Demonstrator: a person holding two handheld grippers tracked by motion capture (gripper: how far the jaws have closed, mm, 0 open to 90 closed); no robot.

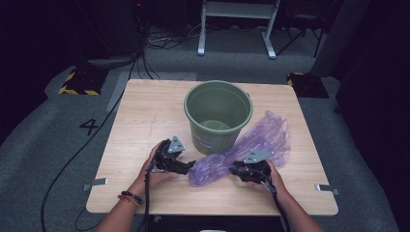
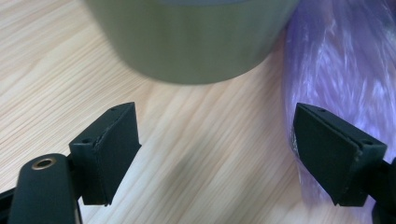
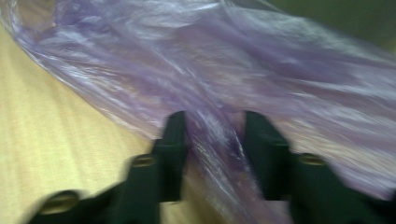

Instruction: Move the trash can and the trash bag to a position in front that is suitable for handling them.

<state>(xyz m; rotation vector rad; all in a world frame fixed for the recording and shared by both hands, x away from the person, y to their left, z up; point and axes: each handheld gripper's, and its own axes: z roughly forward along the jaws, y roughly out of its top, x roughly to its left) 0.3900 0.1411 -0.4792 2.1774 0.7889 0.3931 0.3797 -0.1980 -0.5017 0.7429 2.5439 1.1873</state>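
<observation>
Your right gripper has its jaws narrowed on a fold of the thin, translucent purple plastic bag, with film bunched between them; the blur leaves it unclear how firmly the film is clamped. Your left gripper stands with its jaws wide and nothing between them, its right jaw just beside the bag's near-left end.

**Location of items**
- The bag lies crumpled on the light wooden table, running from near centre toward the far right and resting against the bucket's right side.
- The round olive-green plastic bucket stands upright at the table's centre, far of both grippers.

**Container contents**
- The bucket appears empty; its bare bottom is visible from the high view.
- The bag looks flat and collapsed; contents, if any, cannot be determined.

**Hazards from this state**
- Thin film may slip or tear if you pull with one narrow pinch.
- With the left gripper not yet on the bag, the mouth will likely stay closed.
- The bag touches the bucket; dragging it could shift or tip that light container.
</observation>
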